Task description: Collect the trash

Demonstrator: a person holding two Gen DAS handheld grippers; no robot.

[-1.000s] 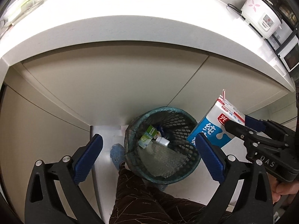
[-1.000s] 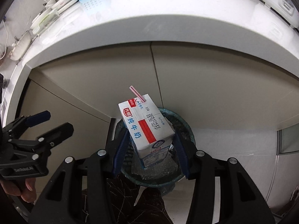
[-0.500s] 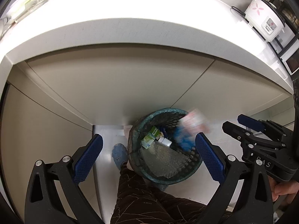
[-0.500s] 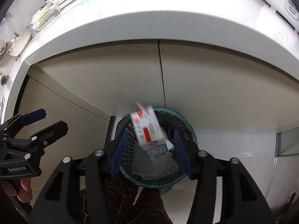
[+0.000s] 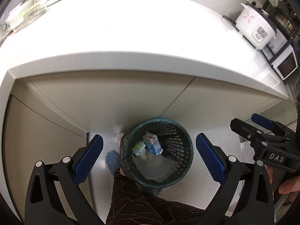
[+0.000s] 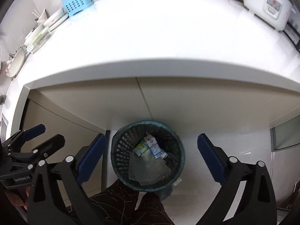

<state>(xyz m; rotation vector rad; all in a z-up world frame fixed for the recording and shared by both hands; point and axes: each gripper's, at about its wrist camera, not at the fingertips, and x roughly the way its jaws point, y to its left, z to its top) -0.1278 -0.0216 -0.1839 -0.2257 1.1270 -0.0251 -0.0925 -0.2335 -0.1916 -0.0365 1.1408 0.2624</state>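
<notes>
Carton [image 6: 155, 148] lies inside bin [image 6: 120, 150]; right gripper [image 6: 151, 151] fingers opening, empty; left gripper [image 5: 149, 152] fingers apart.

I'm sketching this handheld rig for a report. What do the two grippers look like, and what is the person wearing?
Both the left gripper and the right gripper are matte black plastic frames with silver bolts and textured blue pads on the fingers. White lettering marks the bodies: DAS on the right, GenRobot.AI on the left. No cables show. The person wears dark brown patterned trousers.

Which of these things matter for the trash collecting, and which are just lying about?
Part of the job: waste basket, milk carton and green carton inside it, right tool, empty, jaws opening.

Just around: rice cooker, blue utensil holder, counter.
</notes>
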